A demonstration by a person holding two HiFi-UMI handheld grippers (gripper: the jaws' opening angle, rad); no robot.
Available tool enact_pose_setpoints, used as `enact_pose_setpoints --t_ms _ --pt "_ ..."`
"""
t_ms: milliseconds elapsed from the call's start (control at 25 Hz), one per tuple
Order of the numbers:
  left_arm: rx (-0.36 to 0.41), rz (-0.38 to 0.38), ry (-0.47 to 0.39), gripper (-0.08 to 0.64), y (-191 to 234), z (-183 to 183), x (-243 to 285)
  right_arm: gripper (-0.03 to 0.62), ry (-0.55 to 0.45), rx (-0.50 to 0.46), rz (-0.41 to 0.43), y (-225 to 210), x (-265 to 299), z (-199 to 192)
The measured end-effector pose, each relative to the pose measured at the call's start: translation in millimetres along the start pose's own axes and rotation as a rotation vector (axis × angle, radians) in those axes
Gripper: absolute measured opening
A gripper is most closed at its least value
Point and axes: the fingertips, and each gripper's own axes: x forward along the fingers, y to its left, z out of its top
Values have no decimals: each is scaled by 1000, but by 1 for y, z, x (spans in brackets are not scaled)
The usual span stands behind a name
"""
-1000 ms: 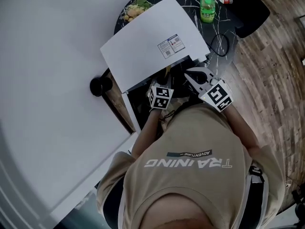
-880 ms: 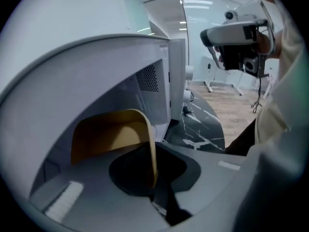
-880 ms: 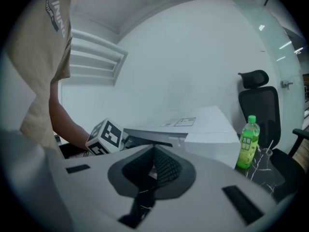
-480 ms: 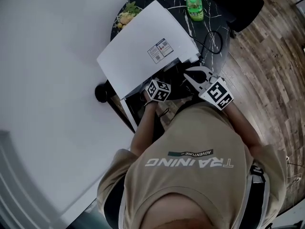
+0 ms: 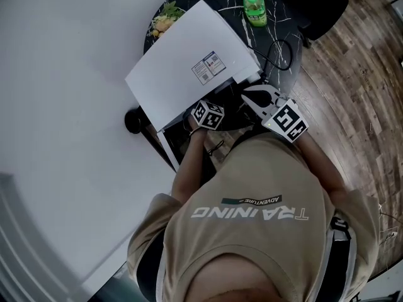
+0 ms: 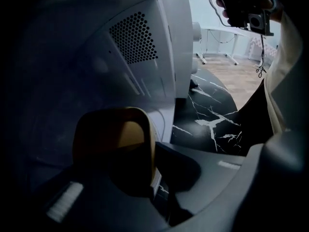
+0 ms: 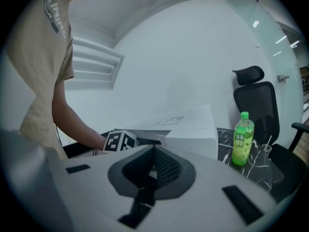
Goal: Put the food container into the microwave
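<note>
Left gripper [image 6: 135,178] has pushed deeper into the microwave [image 5: 189,61].
It seems clamped on the container [image 6: 113,144], inside the cavity; set it flat before releasing. Right gripper [image 7: 154,166] closed, empty.

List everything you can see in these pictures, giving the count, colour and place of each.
microwave: one, white, on the table
food container: one, yellow-brown, inside the microwave, between the left gripper's jaws
drink bottle: one, green, on the table beyond the microwave
dish of food: one, green and yellow, behind the microwave
cable: one, black, beside the microwave
table: one, black with white veins
office chair: one, black, past the table
left gripper: one, grey, shut on the container
right gripper: one, grey, shut and empty, outside the microwave
</note>
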Motion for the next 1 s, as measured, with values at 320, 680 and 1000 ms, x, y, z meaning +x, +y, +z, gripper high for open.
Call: enact_pose_setpoints --t_ms 320,680,1000 --pt "25 36 3 28 6 0 6 11 15 2 6 2 -2 -5" --pt "32 132 -57 55 10 1 -5 11 16 -12 15 11 0 -1" --pt "-27 197 -126 57 4 -6 -35 11 31 -69 66 28 11 7"
